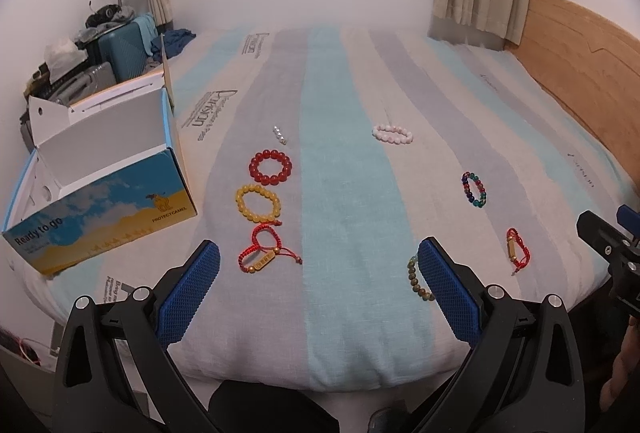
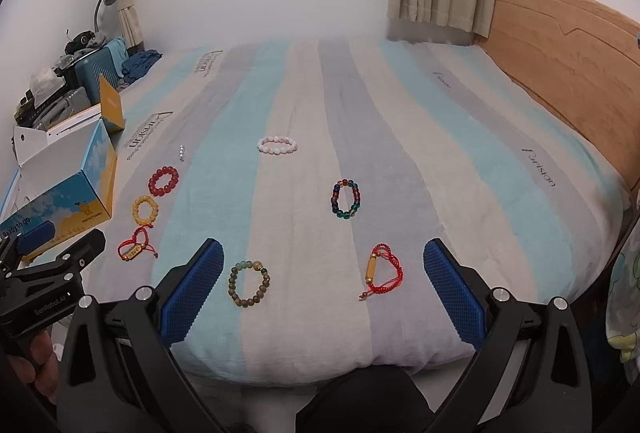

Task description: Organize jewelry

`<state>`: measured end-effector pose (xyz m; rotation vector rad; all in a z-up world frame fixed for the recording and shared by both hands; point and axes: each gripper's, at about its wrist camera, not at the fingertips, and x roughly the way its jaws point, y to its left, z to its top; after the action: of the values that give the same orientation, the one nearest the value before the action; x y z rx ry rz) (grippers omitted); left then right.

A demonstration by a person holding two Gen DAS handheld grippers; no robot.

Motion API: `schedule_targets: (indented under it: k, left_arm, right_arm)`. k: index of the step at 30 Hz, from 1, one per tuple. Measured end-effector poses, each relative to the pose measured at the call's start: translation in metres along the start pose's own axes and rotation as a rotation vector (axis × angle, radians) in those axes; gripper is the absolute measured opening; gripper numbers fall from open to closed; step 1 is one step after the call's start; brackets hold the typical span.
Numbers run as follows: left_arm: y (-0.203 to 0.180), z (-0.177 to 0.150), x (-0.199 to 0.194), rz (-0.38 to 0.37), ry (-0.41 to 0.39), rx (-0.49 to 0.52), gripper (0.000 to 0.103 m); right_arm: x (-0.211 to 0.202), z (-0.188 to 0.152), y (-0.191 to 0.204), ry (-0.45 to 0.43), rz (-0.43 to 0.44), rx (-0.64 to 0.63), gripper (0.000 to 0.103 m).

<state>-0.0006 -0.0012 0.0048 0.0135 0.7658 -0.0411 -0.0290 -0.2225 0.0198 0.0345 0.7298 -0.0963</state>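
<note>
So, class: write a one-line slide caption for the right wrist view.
Open right gripper above a striped bed with scattered bracelets, a red cord bracelet and green bead bracelet nearest.

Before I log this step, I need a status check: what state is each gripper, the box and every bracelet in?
Left gripper: open, empty.
Right gripper: open, empty.
Blue-and-yellow cardboard box: lid open.
Red bead bracelet: flat on the bed.
Yellow bead bracelet: flat.
Red cord bracelet with gold plate: flat.
Olive-green bead bracelet: flat.
Red cord bracelet with gold tube: flat.
Multicoloured glass bead bracelet: flat.
Pink bead bracelet: flat.
</note>
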Motion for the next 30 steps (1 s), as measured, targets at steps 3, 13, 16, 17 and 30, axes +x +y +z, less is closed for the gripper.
schedule_targets:
  k: [3,13,16,17,30]
  left_arm:
    - [0.0008,0.0010,0.0000,0.002,0.000,0.000,0.097]
    - [0.0006,0.0009,-0.0026,0.012,0.007,-0.001,0.097]
    - [0.0008,0.0002,-0.0023,0.016,0.009,0.001,0.097]
    - [0.0009,0.0001,-0.0022,0.016,0.010,0.001,0.097]
    - [-0.0021,-0.0024,-0.0008,0.027,0.014,0.015,0.097]
  right_arm:
    - [0.0000,0.0001,0.0002,-0.001,-0.002,-0.002,0.096]
    - [-0.0015,0.0010,0.0008,-0.009,-0.003,0.004,0.096]
    - [-0.0033,0.0011,0.0002,-0.014,-0.004,0.000,0.096]
    - [-0.0035,0.0009,-0.0002,-0.014,-0.003,0.000,0.096]
    - [-0.0034,-0.0012,0.0007,-0.005,0.000,-0.006,0.096]
